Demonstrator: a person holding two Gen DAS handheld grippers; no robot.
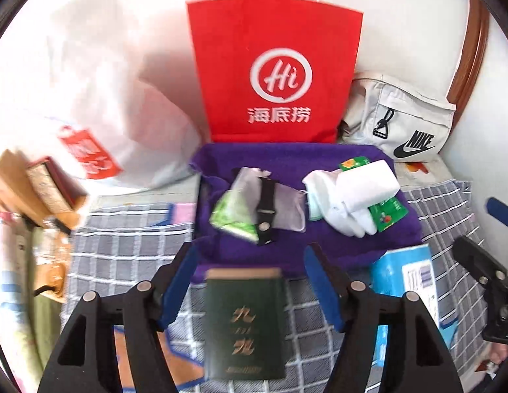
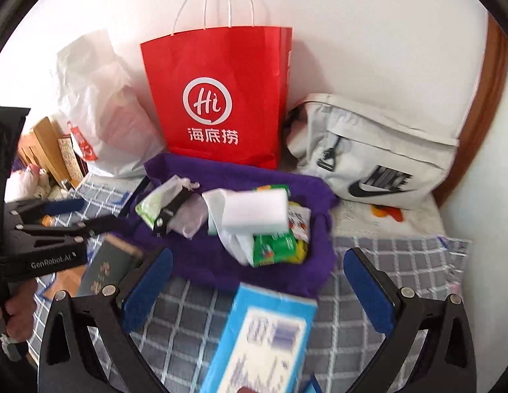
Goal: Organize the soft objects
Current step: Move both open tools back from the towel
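A purple towel (image 1: 319, 242) lies on the checked bedcover with soft items on it: a green tissue pack (image 1: 232, 216), a black strap (image 1: 267, 209), a clear pouch (image 1: 288, 209), a white foam block (image 1: 368, 186) over white cloth (image 1: 339, 222), and a green packet (image 1: 388, 213). My left gripper (image 1: 250, 283) is open just in front of the towel, with a dark green booklet (image 1: 244, 324) lying flat between its fingers, untouched. My right gripper (image 2: 259, 290) is open before the towel (image 2: 201, 262); a light blue box (image 2: 263, 337) lies between its fingers, clear of the pads. The foam block (image 2: 257, 209) shows here too.
A red paper bag (image 1: 277, 75) stands against the wall behind the towel. A white sports bag (image 1: 404, 124) lies to its right, a white plastic bag (image 1: 100, 98) to its left. Boxes and books (image 1: 41, 190) crowd the far left. A wooden bed frame (image 2: 477, 131) curves at right.
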